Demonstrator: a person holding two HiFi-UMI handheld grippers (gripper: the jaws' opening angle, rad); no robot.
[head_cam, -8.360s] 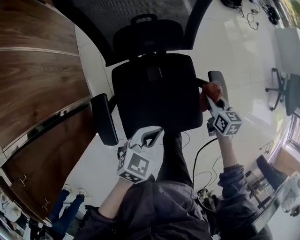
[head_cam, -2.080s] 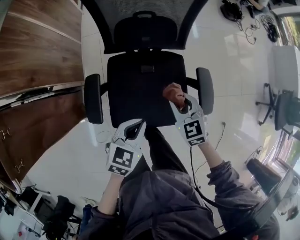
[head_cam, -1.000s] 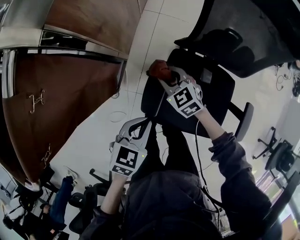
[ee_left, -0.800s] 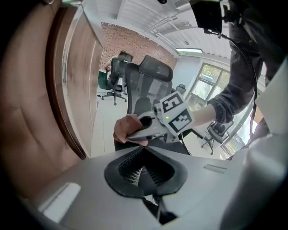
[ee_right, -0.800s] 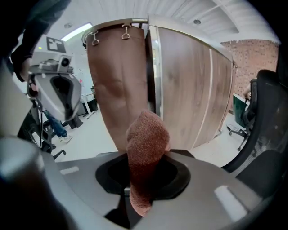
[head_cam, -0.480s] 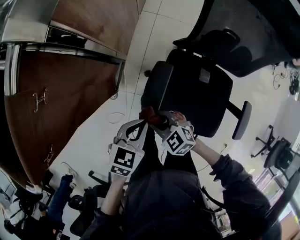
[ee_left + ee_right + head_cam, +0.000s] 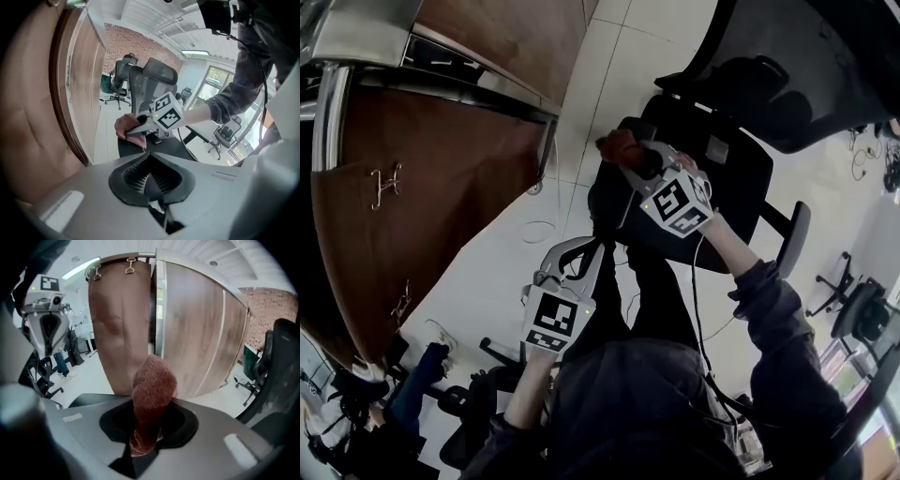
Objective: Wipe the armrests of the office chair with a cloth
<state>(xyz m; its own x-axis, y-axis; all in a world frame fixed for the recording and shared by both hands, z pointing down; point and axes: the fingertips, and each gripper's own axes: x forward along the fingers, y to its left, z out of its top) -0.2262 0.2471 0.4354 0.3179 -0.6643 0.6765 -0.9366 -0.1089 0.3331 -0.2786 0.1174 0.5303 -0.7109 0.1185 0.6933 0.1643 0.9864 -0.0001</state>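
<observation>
The black office chair [image 7: 722, 187] stands at the upper right of the head view. My right gripper [image 7: 630, 156] is shut on a reddish-brown cloth [image 7: 617, 145] and presses it onto the far end of the chair's armrest [image 7: 602, 202] beside the wooden cabinet. In the right gripper view the cloth [image 7: 150, 394] stands bunched up between the jaws of the right gripper [image 7: 146, 432]. My left gripper [image 7: 584, 247] hangs lower, apart from the chair, its jaws closed on nothing. The left gripper view shows its pads meeting [image 7: 150, 182] and, beyond them, the cloth [image 7: 125, 129] on the armrest.
A tall wooden cabinet [image 7: 441, 187] with a metal edge stands close to the left of the armrest. The chair's other armrest [image 7: 794, 239] is at the right. More office chairs [image 7: 853, 309] stand at the far right. A person's feet [image 7: 422, 389] show at the lower left.
My right gripper has carried the cloth along the armrest from its near end to its far end, as it was a second ago. The left gripper has stayed put.
</observation>
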